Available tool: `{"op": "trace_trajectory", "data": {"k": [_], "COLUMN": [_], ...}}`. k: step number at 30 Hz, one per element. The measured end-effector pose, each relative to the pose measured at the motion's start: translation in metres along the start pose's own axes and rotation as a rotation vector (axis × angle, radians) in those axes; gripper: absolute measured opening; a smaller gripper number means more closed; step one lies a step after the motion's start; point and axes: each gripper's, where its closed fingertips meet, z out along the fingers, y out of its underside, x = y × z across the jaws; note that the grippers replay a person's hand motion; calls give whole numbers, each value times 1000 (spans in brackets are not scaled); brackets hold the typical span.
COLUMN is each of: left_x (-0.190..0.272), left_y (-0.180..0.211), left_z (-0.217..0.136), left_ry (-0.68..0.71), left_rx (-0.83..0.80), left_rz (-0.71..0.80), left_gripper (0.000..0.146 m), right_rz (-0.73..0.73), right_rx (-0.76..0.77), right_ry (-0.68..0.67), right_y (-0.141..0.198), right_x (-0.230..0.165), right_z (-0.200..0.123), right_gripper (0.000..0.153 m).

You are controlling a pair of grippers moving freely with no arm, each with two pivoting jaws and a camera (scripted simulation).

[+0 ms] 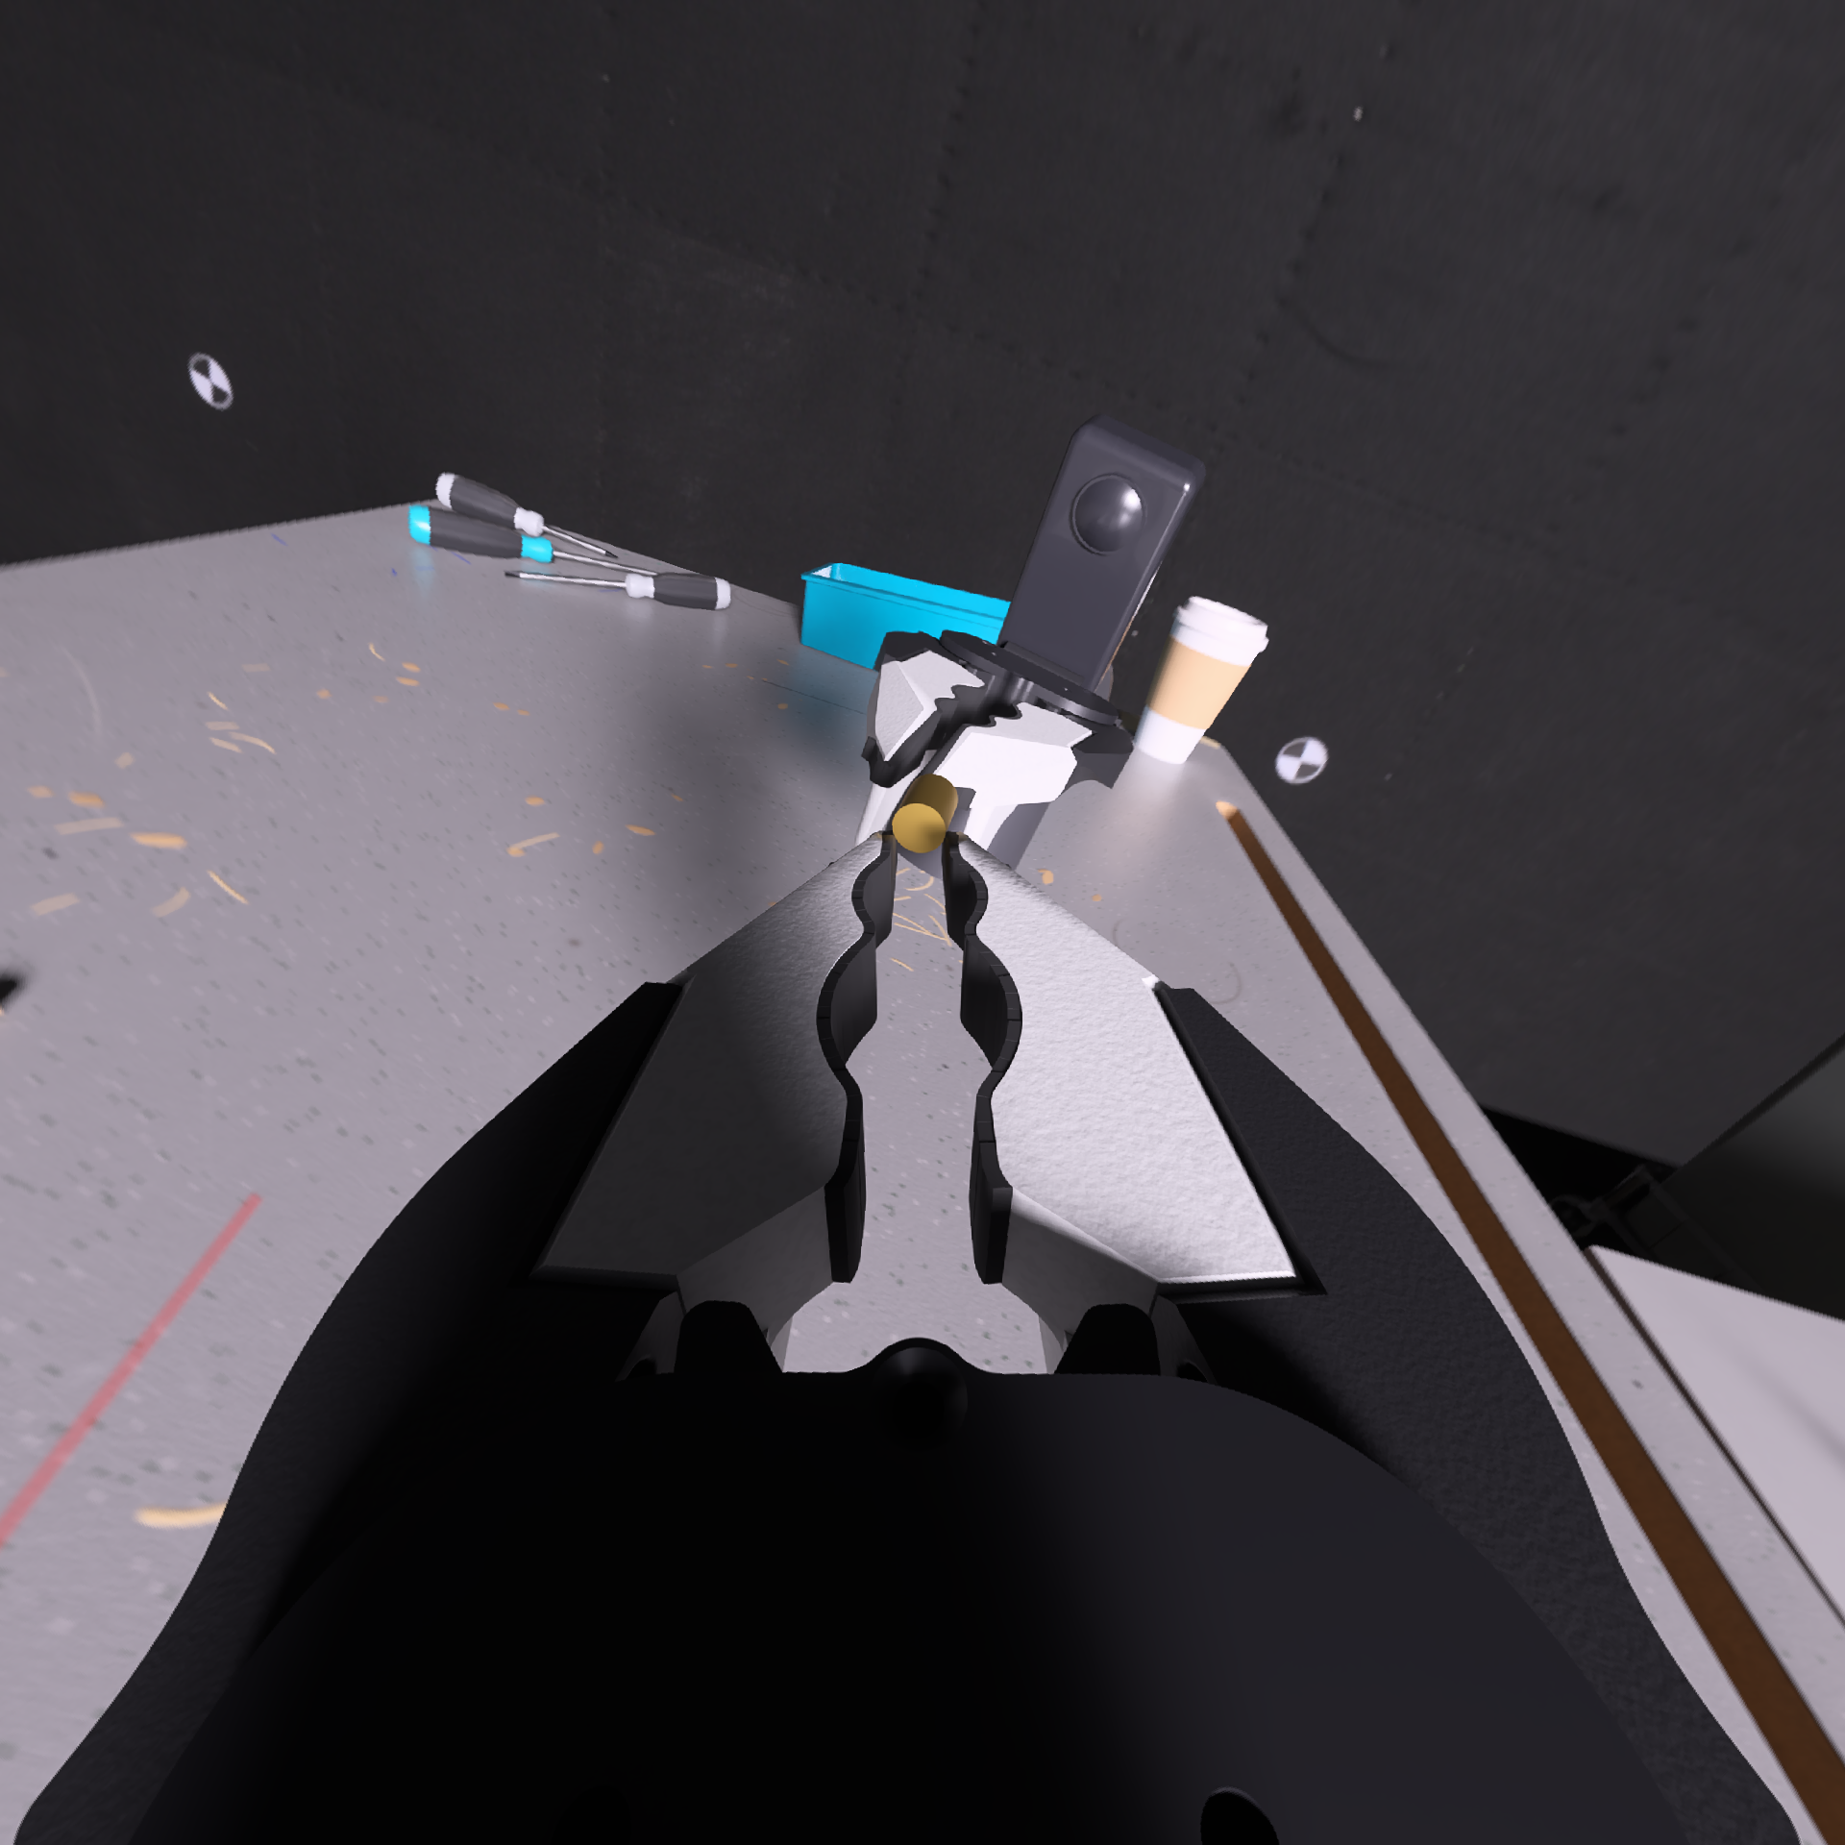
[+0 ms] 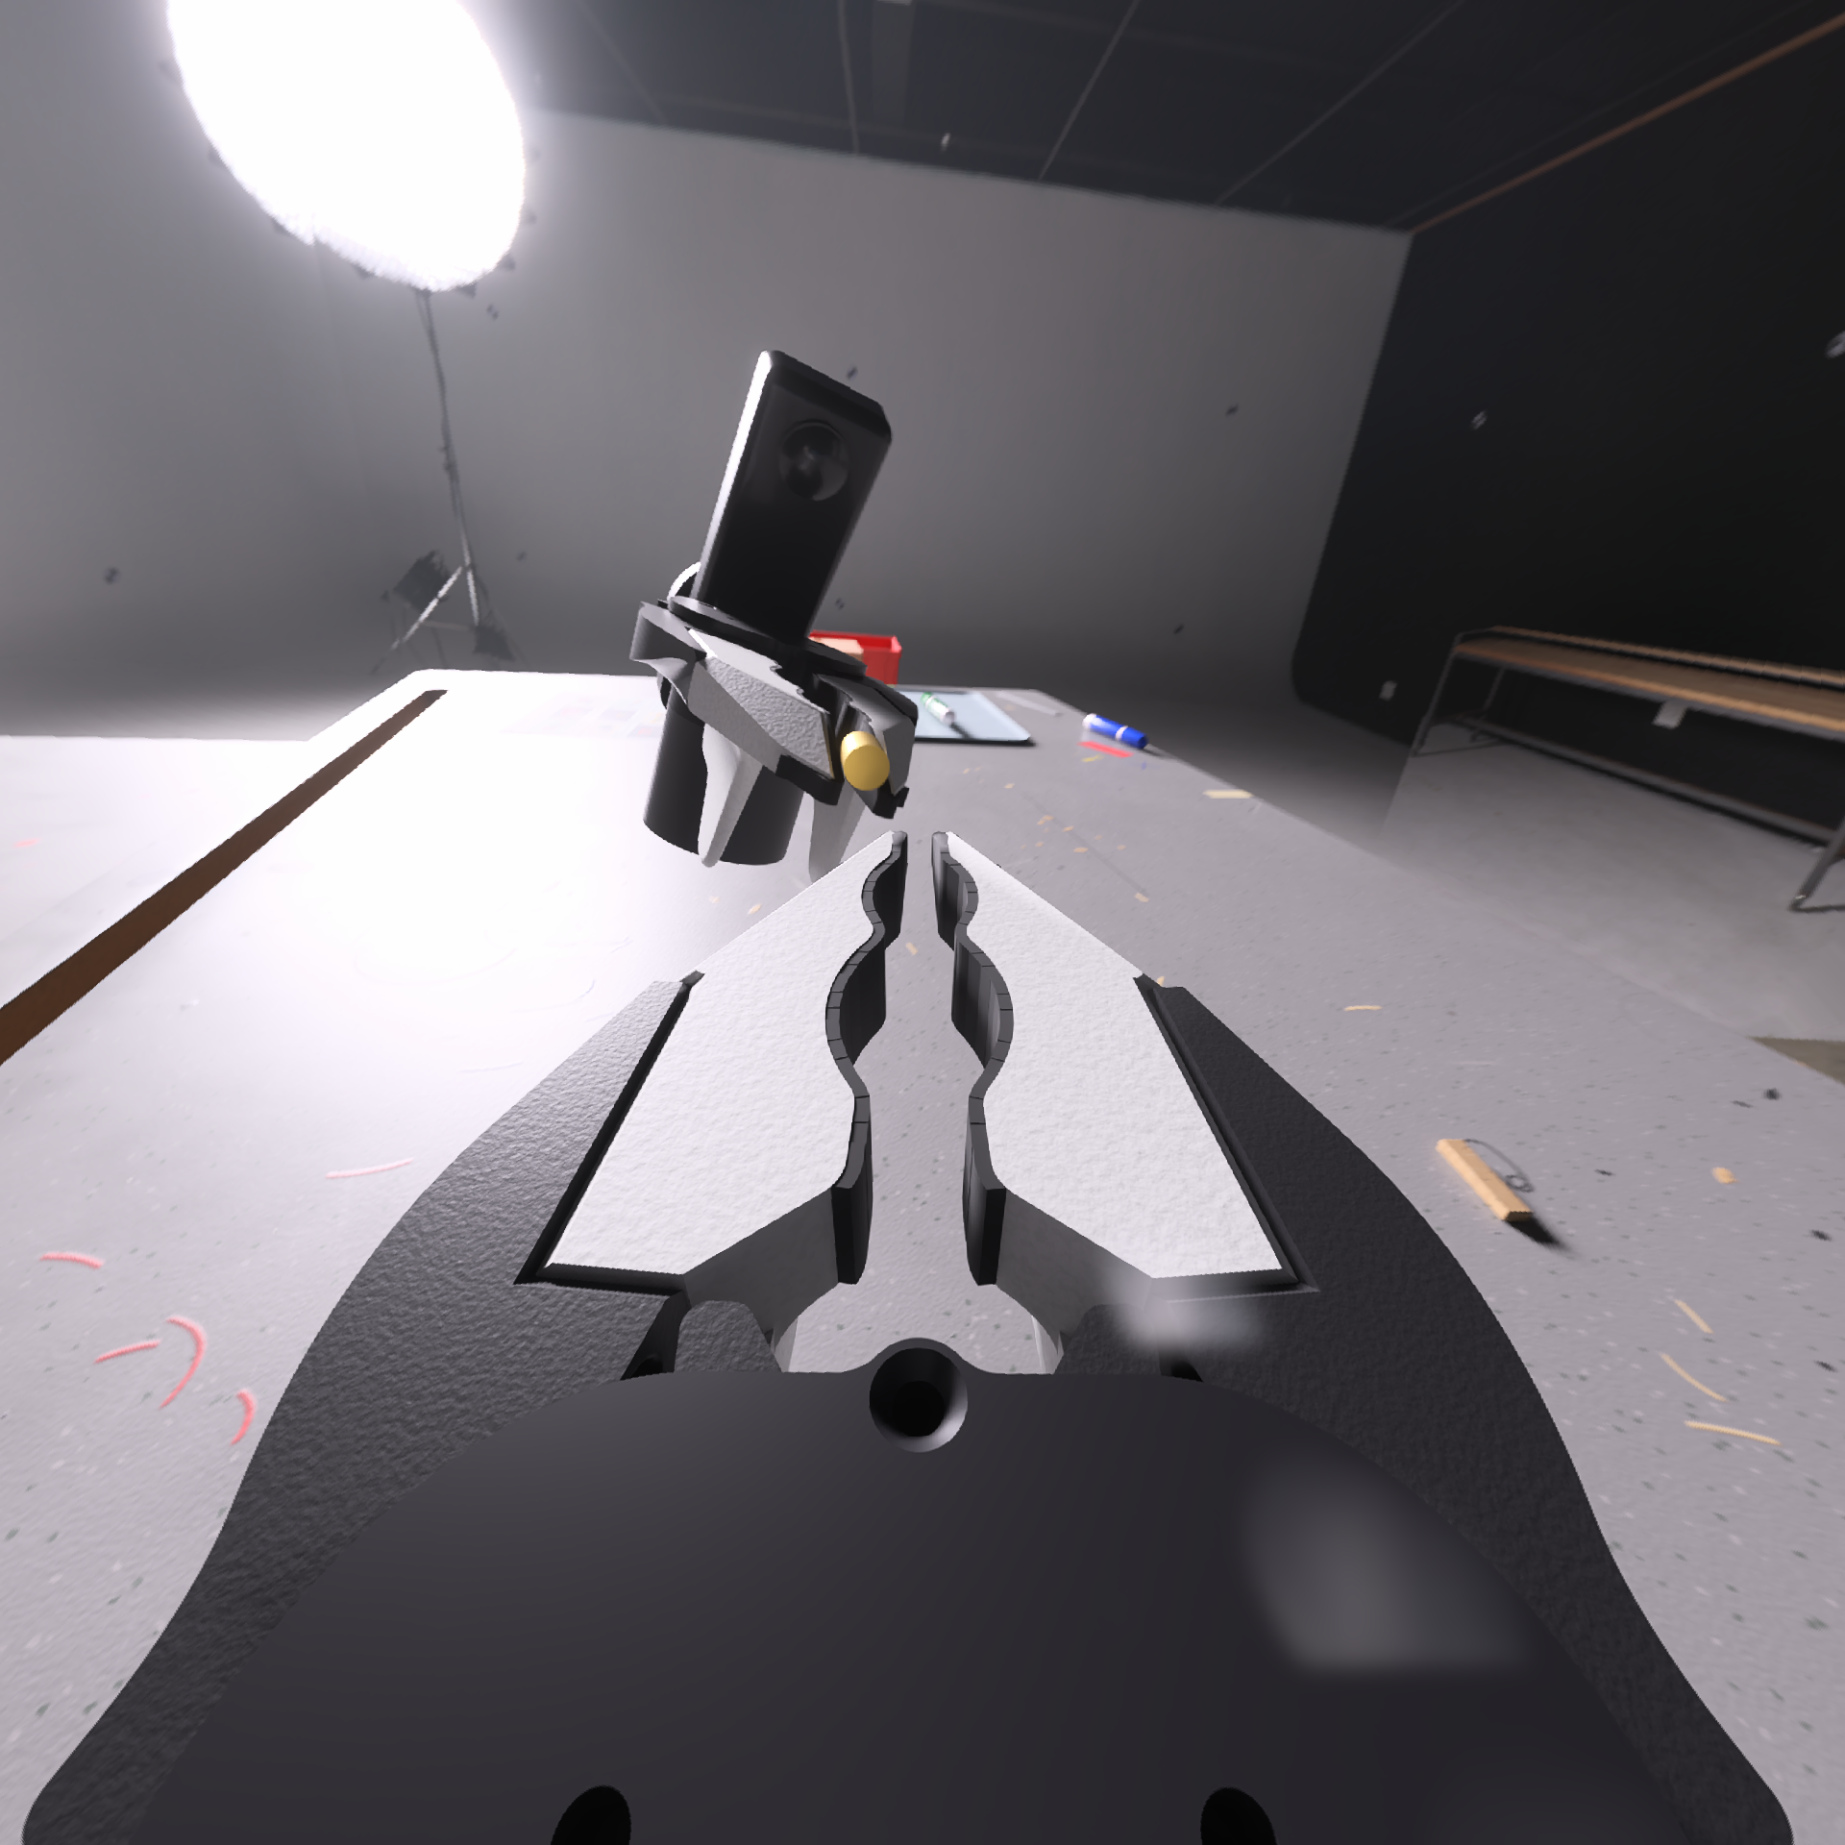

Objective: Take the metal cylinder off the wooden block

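Observation:
The metal cylinder is short and brass-coloured. My left gripper is shut on it at the fingertips and holds it in the air above the grey table. In the right wrist view the cylinder sticks out sideways from the left gripper. My right gripper is shut and empty, its tips just below and to the right of the cylinder. It faces the left gripper and also shows in the left wrist view. No wooden block shows in either view.
Three screwdrivers, a blue bin and a paper cup stand at the table's far side. A red bin, a blue-grey tray, a marker and a small wooden stick lie on the table.

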Motion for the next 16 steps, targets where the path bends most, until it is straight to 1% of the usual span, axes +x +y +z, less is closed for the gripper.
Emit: {"op": "trace_trajectory", "data": {"k": [3, 7, 9, 12, 16], "left_x": [-2, -7, -10, -13, -24], "left_y": [19, 39, 47, 63, 96], "left_z": [-5, -7, -8, -9, -15], "left_ry": [24, 84, 103, 98, -18], "left_rx": [16, -3, -20, -111, -354], "left_rz": [-84, -238, -289, -303, -307], "left_gripper": [9, 9, 9, 9, 9], "right_rz": [16, 13, 19, 16, 37], "right_rx": [-75, -166, -200, -251, -271], "right_ry": [-69, -103, -112, -124, -120], "right_y": [17, 39, 47, 56, 61], "right_x": [-11, -17, -17, -17, -13], "right_z": [9, 16, 17, 16, 14], "right_gripper": [5, 5, 5, 5, 4]}}
